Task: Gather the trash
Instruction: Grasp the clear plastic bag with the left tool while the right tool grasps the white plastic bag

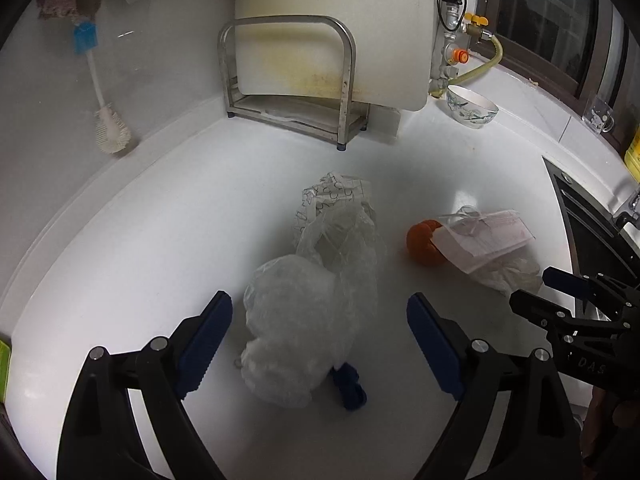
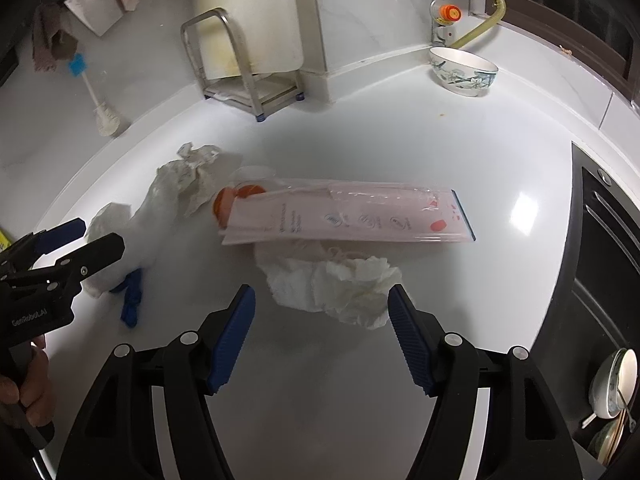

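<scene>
A crumpled clear plastic bag (image 1: pixel 316 292) lies on the white counter (image 1: pixel 140 248), with a blue scrap (image 1: pixel 350 388) at its near end. My left gripper (image 1: pixel 320 340) is open and straddles the bag's near part, pads apart from it. To the right lie an orange fruit (image 1: pixel 424 242) and a pink flat package (image 1: pixel 484 236). In the right wrist view the pink package (image 2: pixel 352 218) rests over the orange fruit (image 2: pixel 224 206), and a crumpled white tissue (image 2: pixel 340 284) lies just in front. My right gripper (image 2: pixel 322 336) is open just short of the tissue, nothing between its pads.
A steel rack (image 1: pixel 288 76) with a white cutting board stands at the back wall. A patterned bowl (image 2: pixel 464 70) sits at the back right. The black sink (image 2: pixel 600 280) with dishes borders the counter's right side. A bottle brush (image 1: pixel 108 120) leans at the left wall.
</scene>
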Tool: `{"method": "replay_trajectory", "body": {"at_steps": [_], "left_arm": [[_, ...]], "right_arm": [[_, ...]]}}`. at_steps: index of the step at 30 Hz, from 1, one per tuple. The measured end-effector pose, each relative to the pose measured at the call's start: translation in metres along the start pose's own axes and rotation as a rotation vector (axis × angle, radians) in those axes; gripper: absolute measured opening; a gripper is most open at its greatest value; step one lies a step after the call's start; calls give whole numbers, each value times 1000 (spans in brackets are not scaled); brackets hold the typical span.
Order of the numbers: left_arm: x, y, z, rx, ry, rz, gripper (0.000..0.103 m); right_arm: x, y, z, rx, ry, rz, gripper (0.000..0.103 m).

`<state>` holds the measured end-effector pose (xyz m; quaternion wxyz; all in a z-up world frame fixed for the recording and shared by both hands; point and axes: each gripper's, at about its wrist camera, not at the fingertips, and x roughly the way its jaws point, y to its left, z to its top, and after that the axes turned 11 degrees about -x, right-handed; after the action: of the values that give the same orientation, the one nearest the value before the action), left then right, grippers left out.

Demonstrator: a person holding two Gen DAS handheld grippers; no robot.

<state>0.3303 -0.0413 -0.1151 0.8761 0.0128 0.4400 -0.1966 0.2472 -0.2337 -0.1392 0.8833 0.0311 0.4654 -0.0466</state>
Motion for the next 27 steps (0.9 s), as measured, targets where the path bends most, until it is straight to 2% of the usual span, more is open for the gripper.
{"method": "replay_trajectory", "body": {"at_steps": [10, 17, 22, 23, 24, 25, 27], "left_arm": [[19, -3, 1, 3, 8, 4, 88], [21, -7, -2, 23, 13, 0, 71], [21, -7, -3, 23, 26, -3, 55], [22, -6, -3, 21, 31, -3, 52], [22, -6, -4, 20, 36, -3, 45], [23, -6, -4, 21, 41, -2, 39], [22, -7, -6, 21, 49, -8, 33]], "right_arm": [[13, -4, 3, -9, 1, -34, 66], [13, 3, 5, -58, -19, -57, 65], [16, 10, 7, -93, -10, -51, 47], [17, 11, 7, -100, -5, -50, 40], [18, 13, 7, -108, 0, -50, 34], [18, 13, 7, -110, -1, -50, 31], [17, 15, 6, -113, -7, -44, 18]]}}
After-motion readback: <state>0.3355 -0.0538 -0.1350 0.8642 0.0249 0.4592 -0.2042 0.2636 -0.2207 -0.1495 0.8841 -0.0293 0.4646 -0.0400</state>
